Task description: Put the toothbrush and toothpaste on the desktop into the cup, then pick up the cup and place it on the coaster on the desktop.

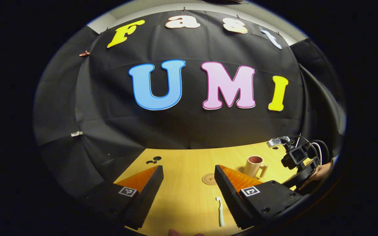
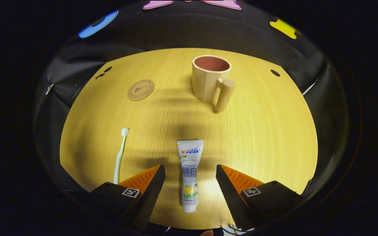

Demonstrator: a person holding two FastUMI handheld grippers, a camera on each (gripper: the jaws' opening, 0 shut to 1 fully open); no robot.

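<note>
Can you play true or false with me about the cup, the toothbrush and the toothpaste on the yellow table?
1. The cup is empty. True.
2. The toothpaste lies between the right gripper fingers, untouched. True.
3. The cup stands on the coaster. False: it stands apart from the coaster, on the table.
4. The toothbrush is in the cup. False: it lies flat on the table.
5. The left gripper is open. True.
</note>
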